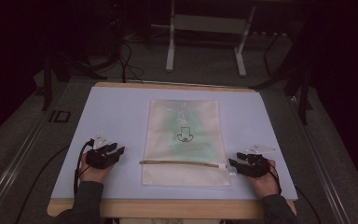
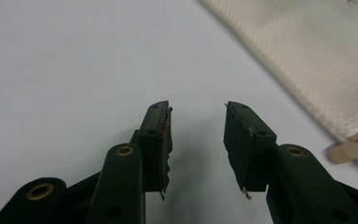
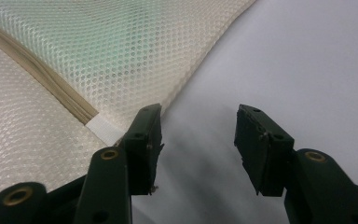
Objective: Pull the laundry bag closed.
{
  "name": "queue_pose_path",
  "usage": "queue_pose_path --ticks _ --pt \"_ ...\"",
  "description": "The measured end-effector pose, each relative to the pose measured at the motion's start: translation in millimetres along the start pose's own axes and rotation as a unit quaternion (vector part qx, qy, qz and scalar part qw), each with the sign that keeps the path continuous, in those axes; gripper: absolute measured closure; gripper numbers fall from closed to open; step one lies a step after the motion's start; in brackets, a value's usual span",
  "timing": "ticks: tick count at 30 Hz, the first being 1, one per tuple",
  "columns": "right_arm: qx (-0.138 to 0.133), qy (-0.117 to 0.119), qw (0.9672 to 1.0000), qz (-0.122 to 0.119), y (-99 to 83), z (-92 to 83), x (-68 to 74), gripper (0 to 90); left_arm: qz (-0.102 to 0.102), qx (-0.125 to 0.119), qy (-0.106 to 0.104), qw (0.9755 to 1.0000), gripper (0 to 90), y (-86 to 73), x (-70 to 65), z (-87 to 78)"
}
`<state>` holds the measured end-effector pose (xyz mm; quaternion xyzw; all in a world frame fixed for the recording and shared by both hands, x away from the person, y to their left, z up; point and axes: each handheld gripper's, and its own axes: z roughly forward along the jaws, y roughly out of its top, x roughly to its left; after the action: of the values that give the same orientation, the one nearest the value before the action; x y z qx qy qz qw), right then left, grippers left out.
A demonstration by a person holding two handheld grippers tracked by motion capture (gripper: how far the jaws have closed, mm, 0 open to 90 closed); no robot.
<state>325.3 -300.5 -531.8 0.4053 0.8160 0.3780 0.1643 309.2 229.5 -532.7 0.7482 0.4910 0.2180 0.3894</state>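
A cream mesh zip pouch lies flat in the middle of a pale blue mat, with something green and a dark drawn mark showing through it. Its tan zipper runs across near the front end. My left gripper rests on the mat left of the pouch, open and holding nothing; the pouch's edge and a tan pull tab lie to its right. My right gripper sits at the zipper's right end, open, with one jaw beside the white tab of the mesh.
The mat covers a wooden table whose front edge is close to the person. Beyond the far edge stand a white metal frame and dark cables on the floor. Bare mat lies on both sides of the pouch.
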Motion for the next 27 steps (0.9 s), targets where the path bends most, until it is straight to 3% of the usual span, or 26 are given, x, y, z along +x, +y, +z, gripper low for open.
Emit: queue_pose_path --ticks 1,14,21,27 --pt "0.001 0.002 1.0 0.001 -0.2 0.2 -0.1 51.0 -0.001 -0.005 -0.008 1.0 59.0 -0.2 1.9 -2.7" --pt "0.001 0.014 0.9998 -0.011 6.1 1.5 6.4 51.1 -0.011 -0.001 -0.004 0.9999 56.6 -3.5 11.6 -8.5" --pt "-0.006 0.044 0.9989 -0.012 16.3 -0.8 7.6 57.6 -0.008 0.0 -0.009 0.9999 56.6 -4.1 11.5 -7.8" --pt "0.004 0.08 0.9962 -0.035 22.9 2.1 14.3 66.8 0.002 -0.003 -0.017 0.9999 55.9 -4.2 10.3 -8.5"
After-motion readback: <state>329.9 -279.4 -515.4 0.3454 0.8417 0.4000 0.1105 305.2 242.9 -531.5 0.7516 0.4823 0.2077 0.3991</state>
